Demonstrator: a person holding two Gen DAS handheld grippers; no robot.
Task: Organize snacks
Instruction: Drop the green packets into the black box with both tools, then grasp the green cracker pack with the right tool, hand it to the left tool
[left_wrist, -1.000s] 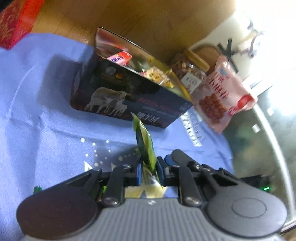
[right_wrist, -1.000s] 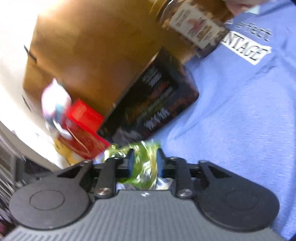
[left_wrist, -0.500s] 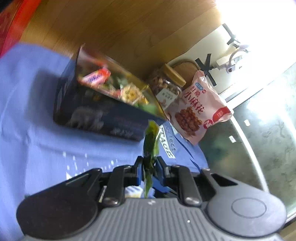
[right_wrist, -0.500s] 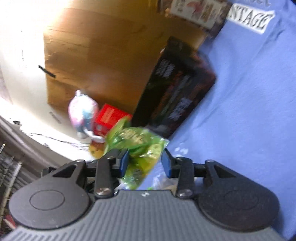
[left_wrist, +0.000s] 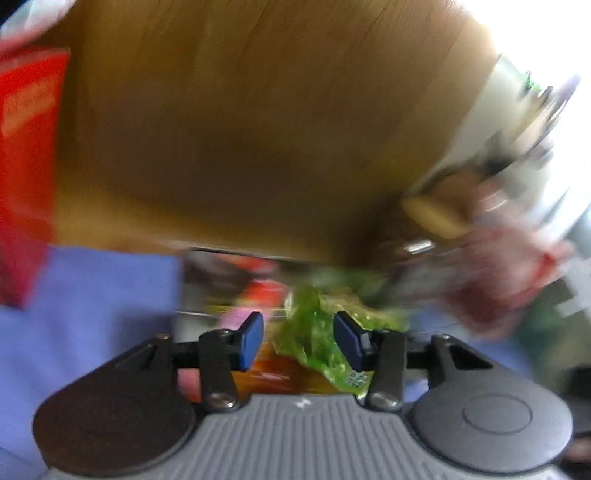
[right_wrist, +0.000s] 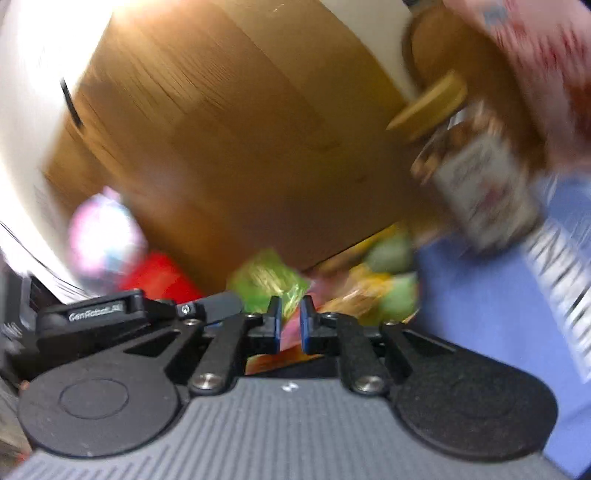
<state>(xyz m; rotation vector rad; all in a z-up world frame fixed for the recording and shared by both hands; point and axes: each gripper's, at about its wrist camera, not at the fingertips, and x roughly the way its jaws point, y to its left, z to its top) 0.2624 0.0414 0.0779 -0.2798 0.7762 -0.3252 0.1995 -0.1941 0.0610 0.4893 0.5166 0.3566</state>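
Both views are blurred by motion. In the left wrist view my left gripper (left_wrist: 298, 341) is open over the snack box (left_wrist: 221, 273); a green snack packet (left_wrist: 317, 332) lies between the spread blue pads, touching neither. In the right wrist view my right gripper (right_wrist: 289, 326) has its pads nearly together with nothing between them. It hangs over the box's mixed snacks (right_wrist: 369, 291). A green packet (right_wrist: 266, 284) sits just beyond its tips, next to my left gripper's body (right_wrist: 110, 314).
A nut jar with a wooden lid (right_wrist: 476, 177) and a pink snack bag (left_wrist: 509, 288) stand right of the box. A red box (left_wrist: 26, 177) is on the left. A blue cloth (left_wrist: 92, 295) covers the table, with a wooden panel (left_wrist: 258, 129) behind.
Both grippers have moved over the snack box. My left gripper has opened and released its green packet. My right gripper has let go of its green packet and closed.
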